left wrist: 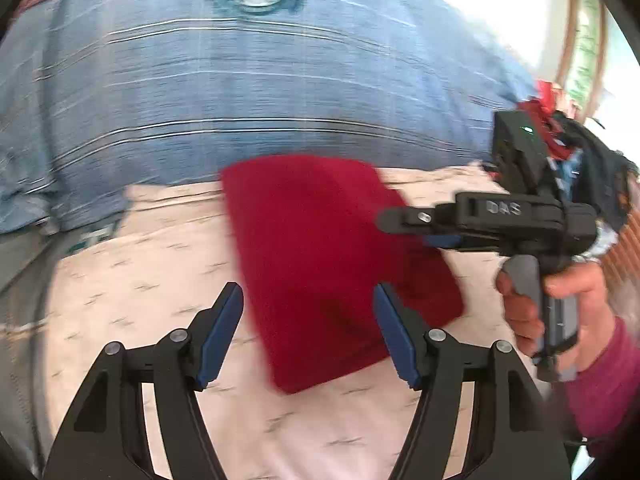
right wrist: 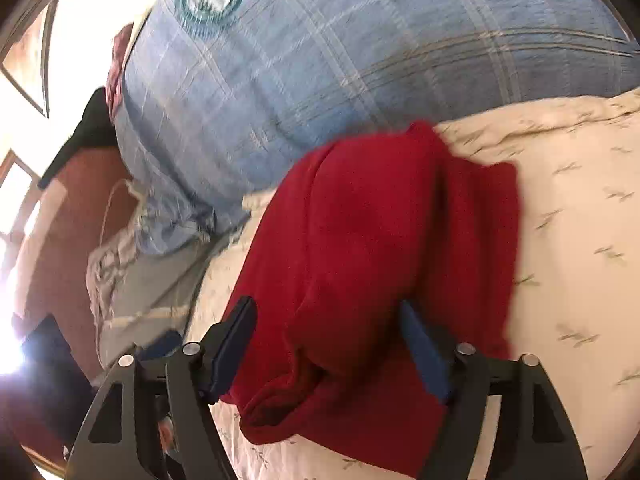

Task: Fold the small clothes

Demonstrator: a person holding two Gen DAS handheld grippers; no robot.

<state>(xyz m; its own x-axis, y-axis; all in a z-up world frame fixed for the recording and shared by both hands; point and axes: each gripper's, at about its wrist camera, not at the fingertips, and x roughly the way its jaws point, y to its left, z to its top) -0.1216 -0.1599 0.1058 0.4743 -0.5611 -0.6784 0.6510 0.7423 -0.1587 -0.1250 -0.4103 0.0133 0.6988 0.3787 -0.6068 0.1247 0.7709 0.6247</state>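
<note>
Red fleece, a small garment (left wrist: 336,264) already doubled into a rough rectangle, lies on the cream printed sheet (left wrist: 140,280) just ahead of both tools, presumably set there because the sheet offers the one flat stretch to fold on. Beyond it, past the far edge of the cloth, rises a big blue plaid cushion (left wrist: 240,80) that closes off the workspace on that side.

The left gripper (left wrist: 308,320) hangs above the near end of the garment with its jaws spread wide and nothing between them; the blue pads (left wrist: 224,332) frame the cloth without touching it, as far as the blur allows me to say. That released pose suits a tool either done with a fold or lining up for the next pinch.

The right gripper (right wrist: 328,344) comes in low from the other side, also parted. In its own view, the fleece bulges up between its fingers and a rolled hem (right wrist: 280,412) lies close under them, yet the jaws are not closed on it. Seen from the left view, the right hand (left wrist: 560,304) grips the handle well to the side of the cloth.

My guess is that the fold is mostly made, with tidying left.
</note>
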